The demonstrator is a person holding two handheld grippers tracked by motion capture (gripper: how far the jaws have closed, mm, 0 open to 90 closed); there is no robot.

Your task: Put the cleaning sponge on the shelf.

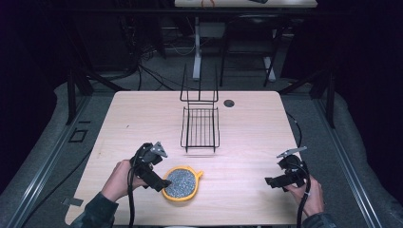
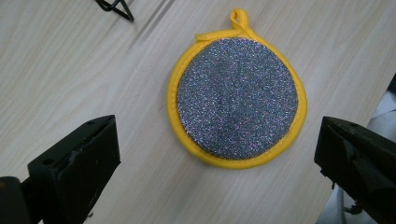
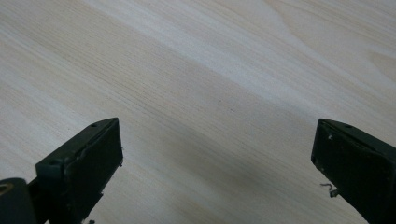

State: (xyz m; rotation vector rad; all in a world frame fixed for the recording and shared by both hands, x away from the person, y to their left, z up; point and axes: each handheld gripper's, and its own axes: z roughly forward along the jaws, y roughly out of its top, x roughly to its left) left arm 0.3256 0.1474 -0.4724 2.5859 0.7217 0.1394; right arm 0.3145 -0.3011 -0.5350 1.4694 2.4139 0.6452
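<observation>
- The round scouring pad, glittery grey face up inside a yellow fabric border, lies flat on the wooden table near your edge, left of centre. Its little yellow loop points away from your left gripper's camera.
- Your left gripper hangs just at the pad's left rim in the high view. In the left gripper view its jaws stand wide apart, the pad lying beyond and between them, and they hold nothing.
- Your right gripper hovers well apart to the right, over bare wood. Its jaws are also spread wide and empty.
- The black wire rack stands farther back at the middle of the table, well apart from the pad, with a tall wire frame rising at its far end. A dark round hole sits in the tabletop just right of that frame.
- Likely trouble: the pad is thin and lies flush, so jaws closing from the side may slide over the soft border and shut on nothing, or shove the pad along the smooth wood.
- The pad sits close to the near edge of the table. A push towards you could tip it off.
- If you pinch only the loop, the pad may swing and twist as you lift it.
- No brand, label or readable writing shows on the pad, rack, table or grippers.
</observation>
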